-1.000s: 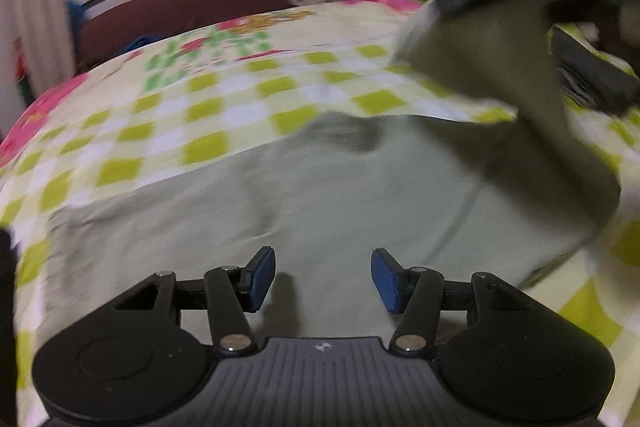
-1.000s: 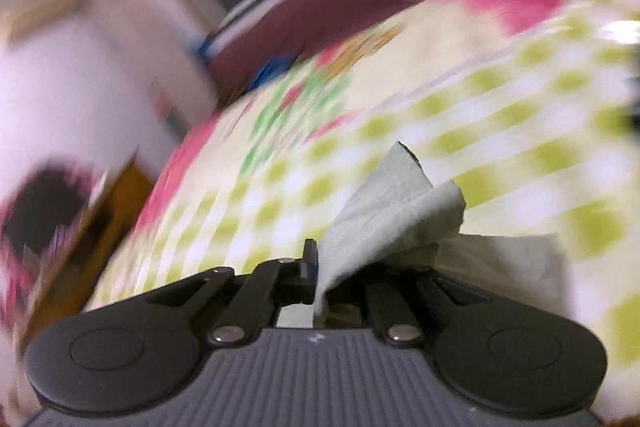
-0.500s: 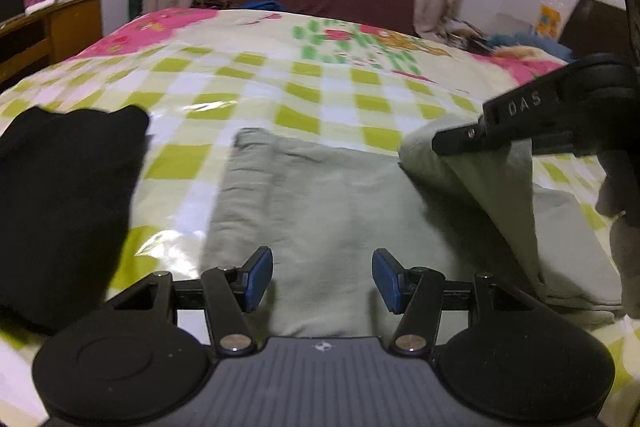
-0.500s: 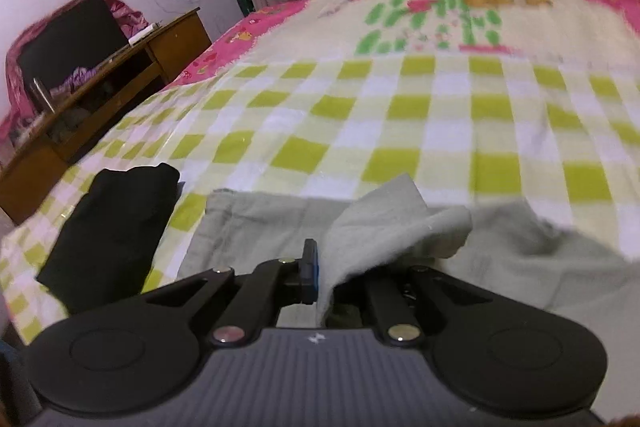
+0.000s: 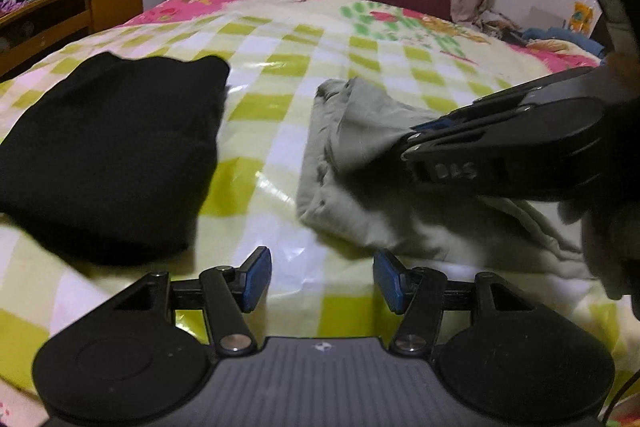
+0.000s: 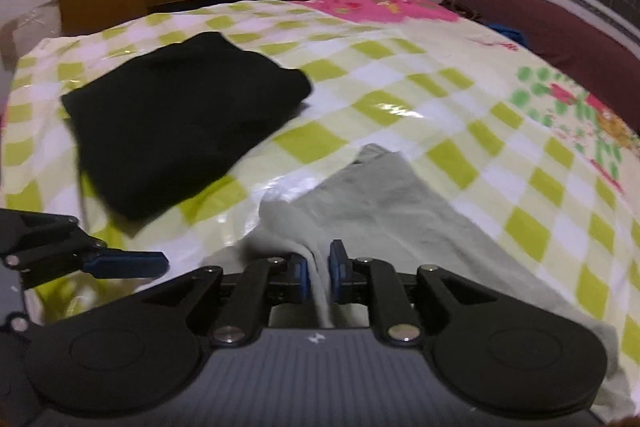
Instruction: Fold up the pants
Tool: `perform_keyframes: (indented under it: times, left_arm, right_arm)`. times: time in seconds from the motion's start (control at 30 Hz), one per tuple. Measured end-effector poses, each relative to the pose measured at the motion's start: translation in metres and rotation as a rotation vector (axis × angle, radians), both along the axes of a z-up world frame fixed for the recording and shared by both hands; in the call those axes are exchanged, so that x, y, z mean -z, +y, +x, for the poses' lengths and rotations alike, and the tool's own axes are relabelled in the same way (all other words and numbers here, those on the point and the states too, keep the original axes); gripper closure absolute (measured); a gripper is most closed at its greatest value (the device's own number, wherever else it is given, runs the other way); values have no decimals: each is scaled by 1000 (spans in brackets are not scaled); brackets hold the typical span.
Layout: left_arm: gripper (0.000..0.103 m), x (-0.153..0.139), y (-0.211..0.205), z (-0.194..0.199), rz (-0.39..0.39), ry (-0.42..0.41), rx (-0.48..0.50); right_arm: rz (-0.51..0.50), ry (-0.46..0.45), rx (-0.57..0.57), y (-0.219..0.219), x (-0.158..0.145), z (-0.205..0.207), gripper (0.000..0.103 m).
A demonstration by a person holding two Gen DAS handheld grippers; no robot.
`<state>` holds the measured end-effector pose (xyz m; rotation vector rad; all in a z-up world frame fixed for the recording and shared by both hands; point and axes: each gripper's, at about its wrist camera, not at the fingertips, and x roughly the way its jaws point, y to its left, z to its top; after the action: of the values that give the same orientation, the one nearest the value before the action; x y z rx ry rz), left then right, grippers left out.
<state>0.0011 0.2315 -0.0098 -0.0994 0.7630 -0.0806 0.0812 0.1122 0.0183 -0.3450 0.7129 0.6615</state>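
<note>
On the far left of the bed [image 5: 280,39], with its green-and-white checked sheet, a black garment [image 5: 108,151] lies folded flat, well apart from my work. Moving right, my left gripper [image 5: 322,281] hangs over bare sheet with its blue pads standing apart and nothing between them, just short of the near edge of the pants [image 5: 360,163]. The grey-green pants lie right of centre, partly folded, with a doubled layer laid over the lower one. Furthest right, my right gripper [image 6: 319,277] has a bunched fold of the pants between its pads, and its jaws are opening, so the cloth is being let go; from the right wrist view the fabric runs slack between the pads.

My worry is the release. If the fold slips off before it lies square, the top layer could slump sideways and leave uneven edges. Cloth might also catch on a pad as I draw back, dragging the layer open. My left gripper holds nothing down, so the lower layer could shift too.
</note>
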Motion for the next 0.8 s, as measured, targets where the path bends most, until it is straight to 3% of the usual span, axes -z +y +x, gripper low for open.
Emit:
perform_keyframes:
  times: [0.07,0.2,0.4,0.6,0.8]
  left_arm:
    - [33,-1,2,-2,-4,-2,-6]
    - [33,-8,1,-1,9,-27,-3]
    - [33,-30,-3,-5,49,-92,5]
    - [30,-47,-38,19,91,-171,91]
    - [29,-29,-93,57,198,-105,211]
  right_arm:
    - [9,5,-9,-2,0,-3,87]
    - [72,30,17,-19,-10,-11,72]
    - [143,37,111,-72,-24,-30,69]
    - [129,22,382,-153,-19,-30,62]
    - [223,74,712,-262,-2,-33,61]
